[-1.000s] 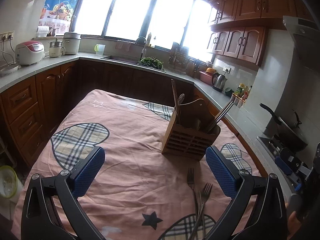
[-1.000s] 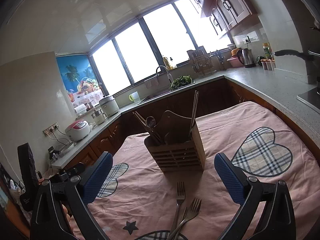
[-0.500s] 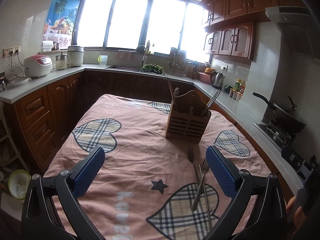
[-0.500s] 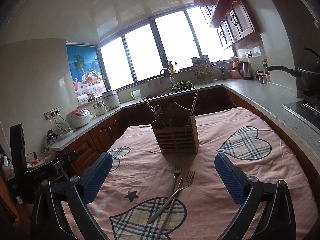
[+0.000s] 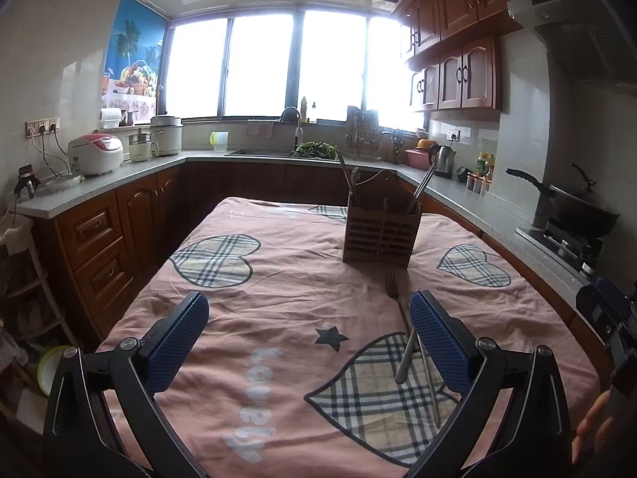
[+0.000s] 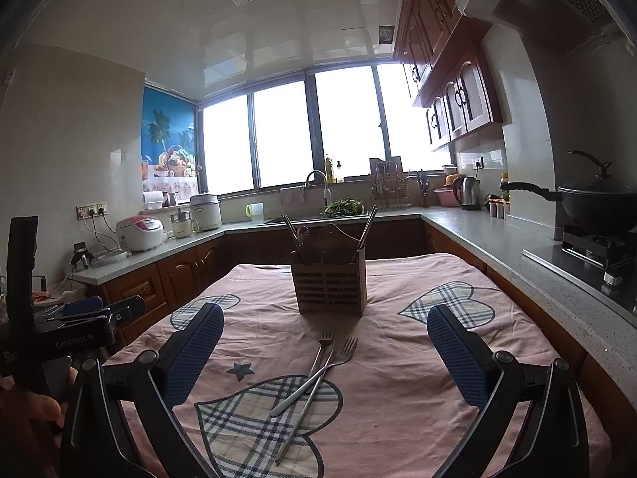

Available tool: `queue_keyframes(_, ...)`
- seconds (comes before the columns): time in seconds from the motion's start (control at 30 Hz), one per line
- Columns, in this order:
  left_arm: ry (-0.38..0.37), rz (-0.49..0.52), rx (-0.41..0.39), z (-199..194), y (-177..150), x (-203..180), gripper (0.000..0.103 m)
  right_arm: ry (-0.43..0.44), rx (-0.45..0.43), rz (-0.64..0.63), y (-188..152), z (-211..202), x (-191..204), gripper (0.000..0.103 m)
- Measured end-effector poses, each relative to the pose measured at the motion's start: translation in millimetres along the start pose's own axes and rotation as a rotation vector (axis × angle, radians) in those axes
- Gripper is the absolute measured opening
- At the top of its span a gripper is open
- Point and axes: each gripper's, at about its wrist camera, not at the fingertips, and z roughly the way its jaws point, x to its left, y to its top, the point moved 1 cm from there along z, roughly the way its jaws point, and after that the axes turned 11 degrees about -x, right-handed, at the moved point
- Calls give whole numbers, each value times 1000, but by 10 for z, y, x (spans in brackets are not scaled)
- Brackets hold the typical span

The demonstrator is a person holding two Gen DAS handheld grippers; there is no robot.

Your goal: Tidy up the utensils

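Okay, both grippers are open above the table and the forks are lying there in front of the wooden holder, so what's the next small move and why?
Probably lower the right gripper onto the forks and close on one handle. Both it and the left gripper are open and empty, the forks lie crossed on the cloth between the right gripper's fingers, and the wooden holder stands just beyond them.

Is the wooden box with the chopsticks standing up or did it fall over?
Standing up. The wooden holder sits flat on the pink tablecloth, its open top facing up, with chopsticks sticking out above the rim.
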Motion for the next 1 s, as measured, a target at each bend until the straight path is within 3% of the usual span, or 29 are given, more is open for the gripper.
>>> queue_keyframes(0.3,34,55,4,-87,-171,-60,103,-17,55,6,-313,-33,20,103)
queue_keyframes(1.0,61,67,-11,-151,-209,-28,103,-14,27,29,-310,-107,10,103)
